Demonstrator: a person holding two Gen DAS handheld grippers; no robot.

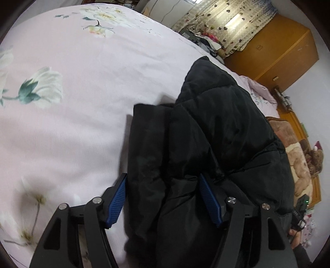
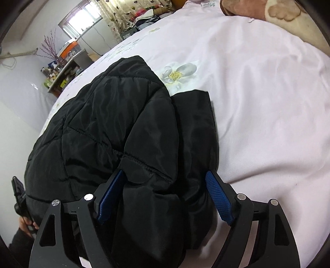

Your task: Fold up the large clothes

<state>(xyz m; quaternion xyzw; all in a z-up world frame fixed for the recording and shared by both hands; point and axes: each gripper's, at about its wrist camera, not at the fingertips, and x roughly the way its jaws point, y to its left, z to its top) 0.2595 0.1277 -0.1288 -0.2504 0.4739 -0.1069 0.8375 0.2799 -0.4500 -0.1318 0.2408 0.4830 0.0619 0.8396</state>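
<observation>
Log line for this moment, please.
stage: fold laid down | black jacket: bundled on floral bedsheet | left gripper: open, astride fabric | right gripper: open, astride fabric

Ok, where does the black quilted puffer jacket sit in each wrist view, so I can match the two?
Left wrist view: the black quilted puffer jacket fills the centre and lower right, folded on the pale pink floral bedsheet.
Right wrist view: the jacket fills the centre and lower left.
Shared landmark: the heart-patterned curtain, upper right in the left view, top left of centre in the right.
</observation>
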